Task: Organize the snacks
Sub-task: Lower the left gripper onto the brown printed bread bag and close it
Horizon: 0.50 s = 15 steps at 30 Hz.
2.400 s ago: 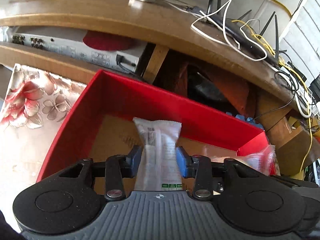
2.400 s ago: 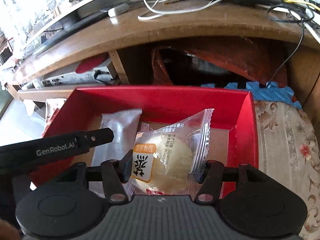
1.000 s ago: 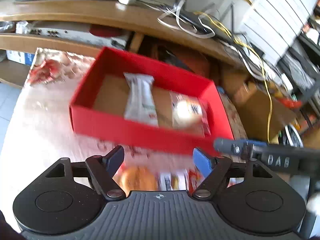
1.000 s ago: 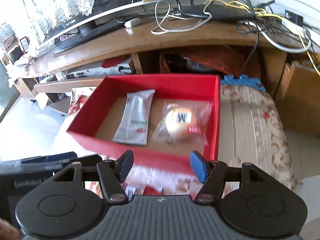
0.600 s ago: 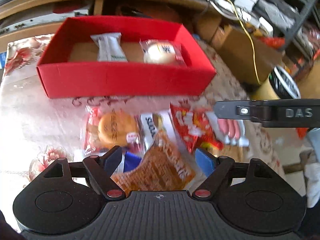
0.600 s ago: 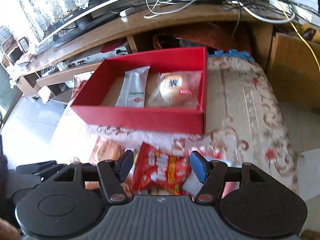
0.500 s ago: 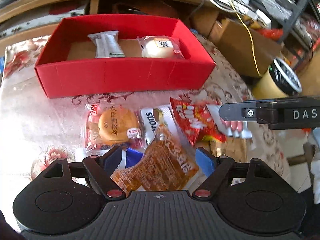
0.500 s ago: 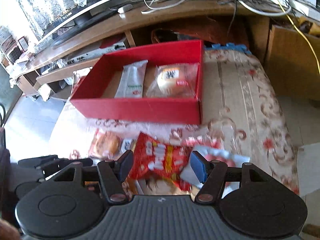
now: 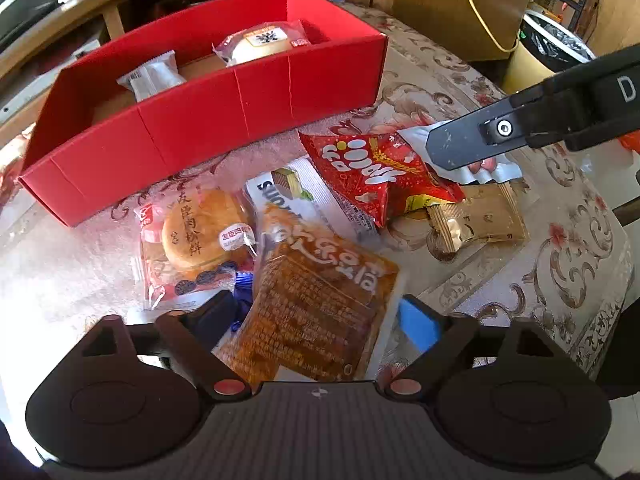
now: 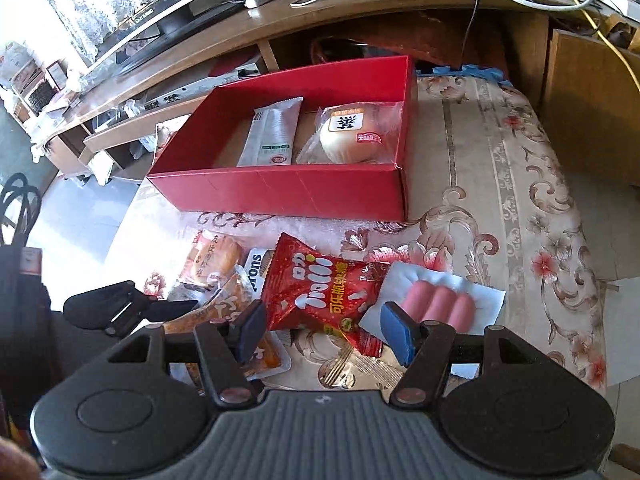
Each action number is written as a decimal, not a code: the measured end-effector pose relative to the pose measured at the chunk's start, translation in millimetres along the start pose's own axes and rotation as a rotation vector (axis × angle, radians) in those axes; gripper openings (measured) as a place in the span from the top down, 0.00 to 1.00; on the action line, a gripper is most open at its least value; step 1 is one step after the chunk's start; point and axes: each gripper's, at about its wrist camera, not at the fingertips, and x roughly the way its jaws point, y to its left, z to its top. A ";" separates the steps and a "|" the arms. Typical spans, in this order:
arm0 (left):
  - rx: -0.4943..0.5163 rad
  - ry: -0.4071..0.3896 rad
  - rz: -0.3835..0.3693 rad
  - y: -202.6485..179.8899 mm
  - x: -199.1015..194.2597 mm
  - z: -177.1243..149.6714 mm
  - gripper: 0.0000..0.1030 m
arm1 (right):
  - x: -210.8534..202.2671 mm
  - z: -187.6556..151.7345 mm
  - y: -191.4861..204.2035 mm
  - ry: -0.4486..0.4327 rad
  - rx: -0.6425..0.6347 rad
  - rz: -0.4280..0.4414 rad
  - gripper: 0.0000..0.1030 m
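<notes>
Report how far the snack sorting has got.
Done: a white bar and a wrapped bun lie in the red box.
In hand: nothing. The left gripper, jaws just opening, straddles the orange packet; the right gripper is open over the red chip bag.
Left: the pile outside the box.

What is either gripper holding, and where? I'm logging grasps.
Nothing. The left gripper, jaws just opening, straddles the orange packet ungripped; the right gripper hovers open.
</notes>
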 end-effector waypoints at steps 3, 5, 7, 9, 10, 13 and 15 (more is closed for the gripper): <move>-0.011 -0.003 0.015 -1.6 -2.3 -0.3 0.23 | 0.3 1.4 -4.0 0.001 0.008 -0.005 0.39; -0.031 -0.013 0.017 -2.0 -5.4 -1.3 0.27 | -1.3 1.8 -6.8 -0.003 0.013 -0.008 0.39; -0.044 -0.027 0.024 -4.0 -10.3 -2.9 0.32 | -3.4 1.7 -8.4 -0.007 0.016 -0.007 0.39; -0.064 -0.038 0.029 -4.8 -16.2 -5.8 0.38 | -4.3 0.5 -8.5 -0.005 0.012 -0.006 0.39; -0.079 -0.040 0.026 -3.6 -18.1 -7.2 0.40 | -4.4 -0.4 -8.5 -0.002 0.009 -0.007 0.39; -0.099 -0.037 0.026 -1.3 -20.1 -11.7 0.40 | -3.5 -4.7 -10.6 0.013 0.000 -0.011 0.39; -0.101 -0.035 0.024 -1.6 -20.3 -13.7 0.34 | -1.6 -7.4 -12.6 0.032 -0.010 -0.019 0.39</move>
